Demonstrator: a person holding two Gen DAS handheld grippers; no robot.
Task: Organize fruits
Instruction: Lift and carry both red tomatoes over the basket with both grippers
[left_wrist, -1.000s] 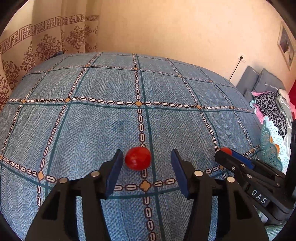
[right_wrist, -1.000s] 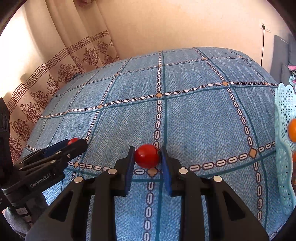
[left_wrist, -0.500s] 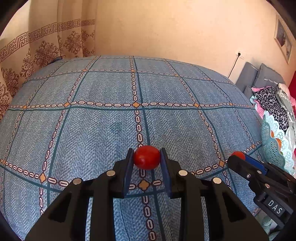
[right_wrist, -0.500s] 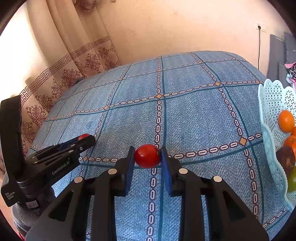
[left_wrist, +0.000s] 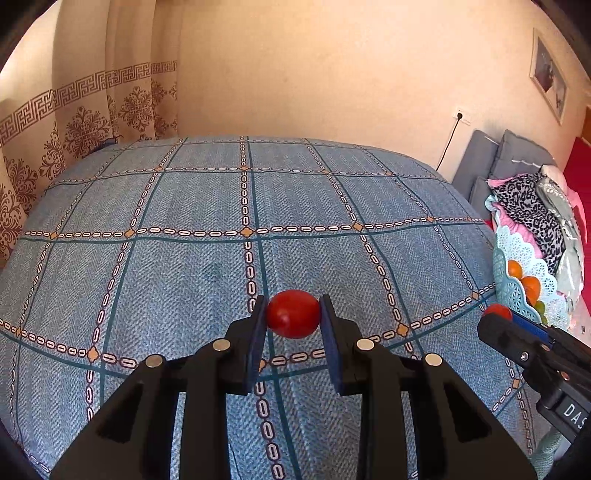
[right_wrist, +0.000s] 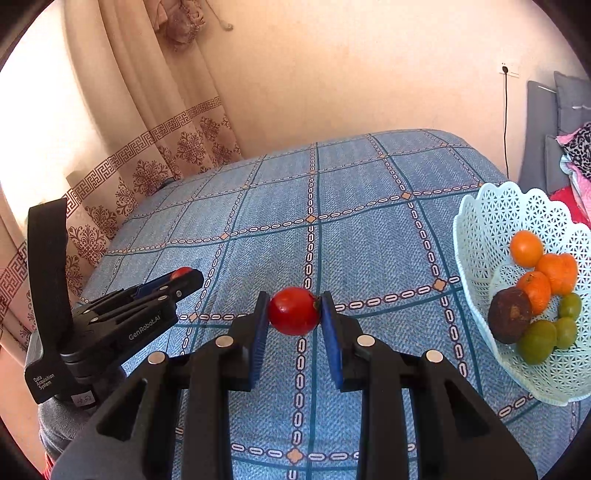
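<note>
Bedspread (right_wrist: 369, 206): blue weave, teal grid lines, white chain links, orange diamonds. Curtain (left_wrist: 85, 122): beige, brown Greek-key band and floral medallions. Basket (right_wrist: 476, 236): pale mint lattice. Tomatoes (left_wrist: 293, 314) (right_wrist: 294, 311): glossy red. Gripper pads (right_wrist: 258, 332): blue on black.

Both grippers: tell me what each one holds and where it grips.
The left gripper clamps a red tomato across its sides. The right gripper clamps another red tomato likewise.
</note>
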